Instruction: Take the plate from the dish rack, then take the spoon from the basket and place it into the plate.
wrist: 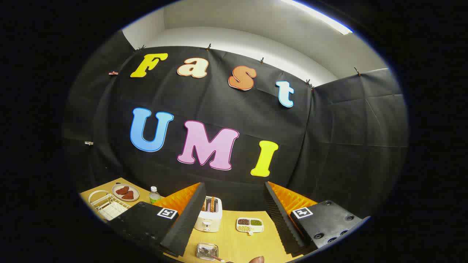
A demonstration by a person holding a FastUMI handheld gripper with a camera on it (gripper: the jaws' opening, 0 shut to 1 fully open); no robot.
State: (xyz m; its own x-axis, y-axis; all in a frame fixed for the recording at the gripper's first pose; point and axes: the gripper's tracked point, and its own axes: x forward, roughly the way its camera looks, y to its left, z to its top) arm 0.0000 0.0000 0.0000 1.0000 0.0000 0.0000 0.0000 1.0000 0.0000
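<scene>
Black cloth walls on three sides, creased and clipped along the top edge, under a white ceiling with one bright strip light [321, 16]. Below, a pale wooden surface [234, 239] with a fine straight grain.

Tool [234, 219] spread wide, pinching nothing: two black ribbed fingers [186, 219] backed with orange, each carrying a small square black-and-white marker tag [167, 213] too coarse to read as writing.

Between the fingers and beyond their tips, a cream toaster [209, 218] with two slices standing in its slots. Just beside it, a white divided dish [250, 224] with dark, green and pale grains in separate compartments. Nearer, between the fingers, a clear square glass container [207, 251] with a slim utensil [218, 258] leaning out, pinkish at the handle; cannot tell whether a spoon. A fingertip [257, 259] just beside it.

Off past the left finger, a white wire dish rack [106, 206], a round speckled plate [125, 192] lying flat behind it with two reddish-brown pieces on top, and a small clear bottle [154, 194] with a white cap and a green label, print illegible.
</scene>
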